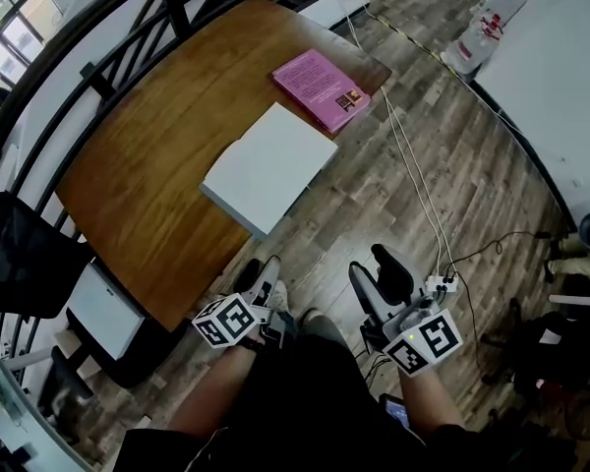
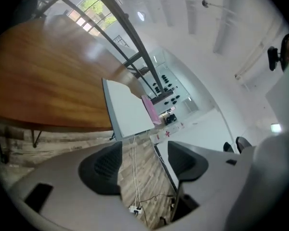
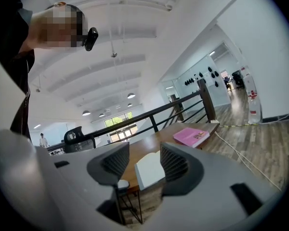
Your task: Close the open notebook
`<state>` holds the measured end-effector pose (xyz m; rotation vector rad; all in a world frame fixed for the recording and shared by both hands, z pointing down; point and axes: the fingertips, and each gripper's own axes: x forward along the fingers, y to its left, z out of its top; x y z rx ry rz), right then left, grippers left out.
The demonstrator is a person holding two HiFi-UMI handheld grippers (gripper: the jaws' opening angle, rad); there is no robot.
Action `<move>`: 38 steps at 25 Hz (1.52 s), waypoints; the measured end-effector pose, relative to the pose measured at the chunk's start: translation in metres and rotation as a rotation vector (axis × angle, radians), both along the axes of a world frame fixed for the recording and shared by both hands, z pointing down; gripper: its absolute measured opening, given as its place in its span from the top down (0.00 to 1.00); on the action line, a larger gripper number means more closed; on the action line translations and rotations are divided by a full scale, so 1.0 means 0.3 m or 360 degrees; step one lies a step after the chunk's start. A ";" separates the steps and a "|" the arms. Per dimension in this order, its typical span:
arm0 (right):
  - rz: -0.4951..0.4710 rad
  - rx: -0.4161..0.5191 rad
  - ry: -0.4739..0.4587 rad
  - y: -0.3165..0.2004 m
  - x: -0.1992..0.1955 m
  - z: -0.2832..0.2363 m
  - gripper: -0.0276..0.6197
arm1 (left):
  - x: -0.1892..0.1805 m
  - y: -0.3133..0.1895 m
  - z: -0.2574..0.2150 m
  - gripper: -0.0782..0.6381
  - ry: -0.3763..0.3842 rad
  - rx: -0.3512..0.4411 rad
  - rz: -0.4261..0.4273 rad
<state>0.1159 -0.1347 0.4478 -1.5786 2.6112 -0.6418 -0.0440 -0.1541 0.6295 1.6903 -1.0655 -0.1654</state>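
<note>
The wooden table (image 1: 167,155) fills the upper half of the head view. The notebook (image 1: 270,165) lies open on it with its white pages up, at the table's near edge. A pink book (image 1: 320,88) lies closed just beside it at 1 o'clock.

Both claws hang low by the person's lap, well apart from the table. The left gripper (image 1: 261,281) is at 6 o'clock of the notebook and the right gripper (image 1: 379,281) at 5 o'clock. Each is released, with its 2 jaws apart and nothing between them.

The closing has not begun; this looks like the approach. The next move calls for reaching up to 12 o'clock, catching 1 cover's free edge and folding it over.
</note>
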 end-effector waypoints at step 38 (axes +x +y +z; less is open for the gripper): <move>-0.0479 -0.0120 -0.0301 -0.546 0.075 -0.028 0.73 | 0.061 -0.301 -0.041 0.52 0.0799 -0.0005 -0.0520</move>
